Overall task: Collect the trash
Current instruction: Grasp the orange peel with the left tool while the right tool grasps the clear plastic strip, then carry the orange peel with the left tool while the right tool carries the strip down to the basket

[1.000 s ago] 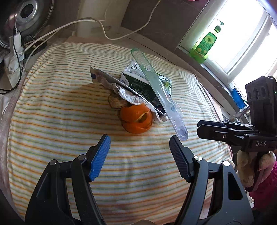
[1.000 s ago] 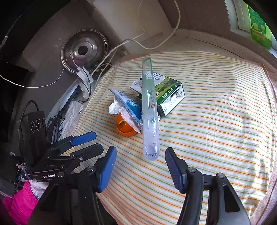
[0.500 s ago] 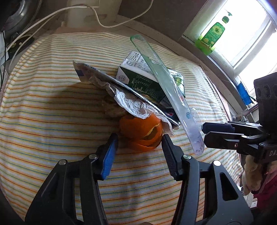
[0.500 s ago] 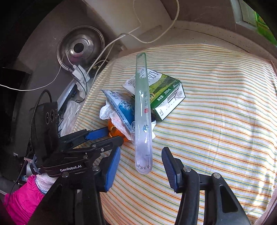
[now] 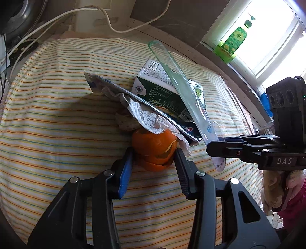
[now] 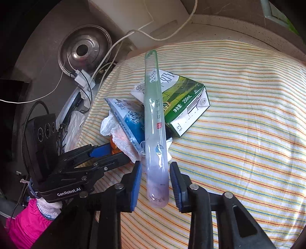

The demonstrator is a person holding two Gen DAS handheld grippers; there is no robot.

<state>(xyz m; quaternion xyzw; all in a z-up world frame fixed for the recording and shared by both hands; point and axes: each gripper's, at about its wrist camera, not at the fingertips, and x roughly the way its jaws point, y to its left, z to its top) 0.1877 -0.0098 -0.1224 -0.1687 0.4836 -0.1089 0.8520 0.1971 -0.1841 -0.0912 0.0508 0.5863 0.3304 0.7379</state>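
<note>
A trash pile lies on the striped cloth (image 5: 47, 118): orange peel (image 5: 155, 147), a crumpled tissue (image 5: 147, 116), a blue-silver wrapper (image 6: 126, 115), a green milk carton (image 6: 183, 103) and a long clear plastic tube (image 6: 155, 122) leaning over them. My left gripper (image 5: 154, 151) straddles the orange peel, its jaws closing and both pads touching the peel's sides. The right gripper (image 6: 155, 165) has the tube's near end between its closing jaws. A thin gap shows at its left pad (image 6: 136, 180). From the left wrist view the right gripper (image 5: 212, 147) comes in from the right.
A brownish lump (image 5: 124, 122) sits behind the peel. A green bottle (image 5: 233, 40) stands on the window sill at the back right. White cables (image 5: 76, 13) and a metal lid (image 6: 84, 49) lie beyond the cloth's far edge. A pink sleeve (image 6: 24, 220) shows at lower left.
Both grippers came down and forward onto the pile. The left jaws narrowed around the orange peel, and the right jaws narrowed around the tube's near end.
</note>
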